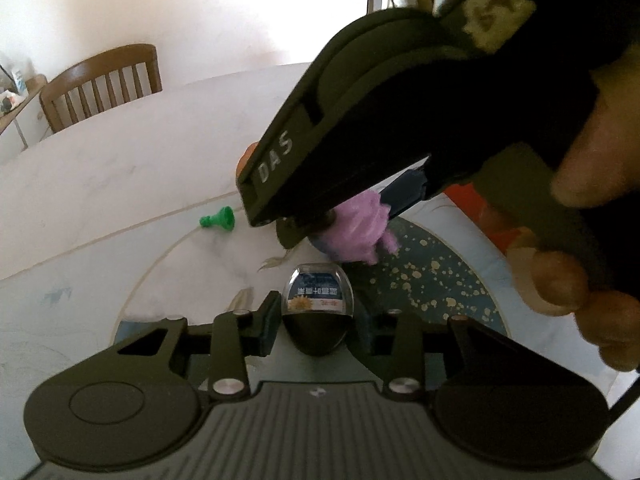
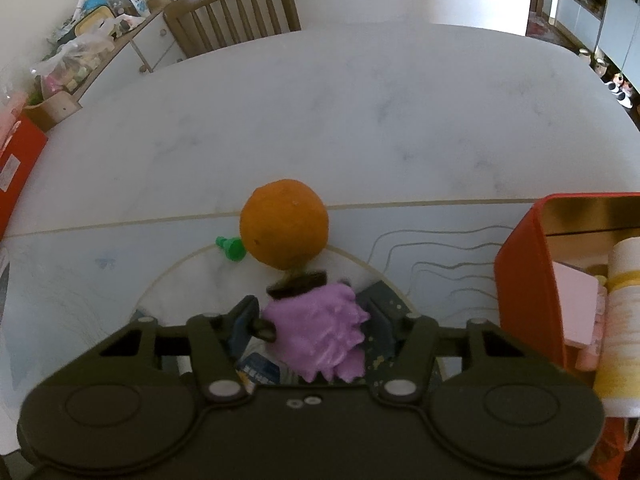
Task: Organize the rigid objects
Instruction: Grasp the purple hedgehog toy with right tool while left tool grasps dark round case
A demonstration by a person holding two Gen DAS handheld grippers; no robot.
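Observation:
My right gripper (image 2: 310,320) is shut on a purple toy figure (image 2: 320,336), held just above the table; the toy also shows in the left wrist view (image 1: 362,228), under the right gripper's body. My left gripper (image 1: 318,316) is shut on a small clear-capped bottle with a blue and white label (image 1: 318,290), which also peeks out below the purple toy in the right wrist view (image 2: 256,368). An orange (image 2: 285,229) lies just beyond the purple toy. A small green chess-like pawn (image 2: 231,249) lies on its side left of the orange, also seen in the left wrist view (image 1: 218,220).
A red box (image 2: 528,280) stands open at the right, holding a white and yellow bottle (image 2: 622,320) and pink items. The white marble table (image 2: 340,120) stretches behind. A wooden chair (image 2: 236,12) and a cluttered sideboard (image 2: 92,36) stand at the far side.

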